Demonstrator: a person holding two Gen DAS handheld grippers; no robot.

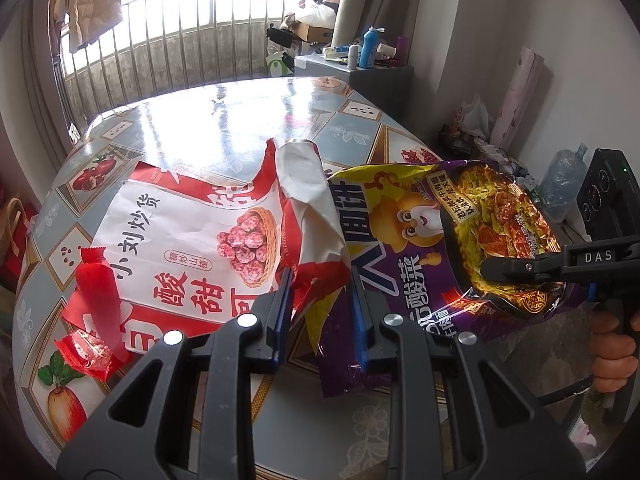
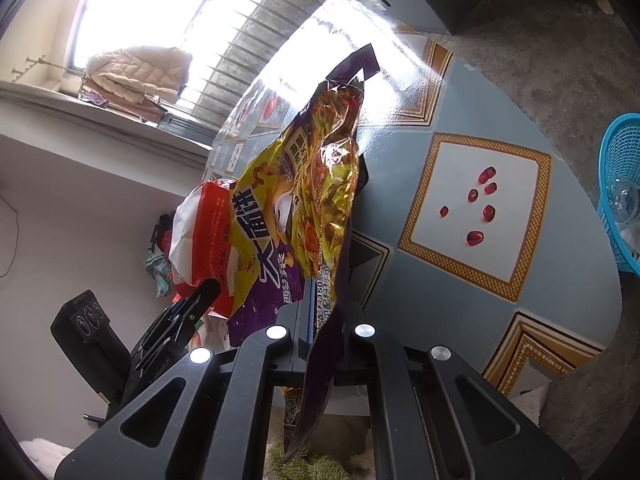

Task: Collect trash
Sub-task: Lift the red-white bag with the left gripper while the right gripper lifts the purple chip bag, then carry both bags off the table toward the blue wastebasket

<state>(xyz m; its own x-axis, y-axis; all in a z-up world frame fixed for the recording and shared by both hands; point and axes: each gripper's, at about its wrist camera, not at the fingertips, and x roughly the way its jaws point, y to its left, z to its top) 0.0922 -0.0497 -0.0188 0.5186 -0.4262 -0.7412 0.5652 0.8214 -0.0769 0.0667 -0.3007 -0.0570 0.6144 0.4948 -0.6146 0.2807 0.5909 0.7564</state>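
- right claw (image 2: 324, 336) pinching purple noodle bag (image 2: 308, 184): lift it off the surface (image 2: 568, 280) slowly.
- left claw (image 1: 320, 312) spread around red-white bag (image 1: 192, 240) edge: close fully before pulling.

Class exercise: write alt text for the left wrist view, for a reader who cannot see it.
The left tool sits open around the torn edge of a red-and-white snack bag on a fruit-patterned table. The right tool grips a purple noodle bag beside it, with small red wrappers lying at left.
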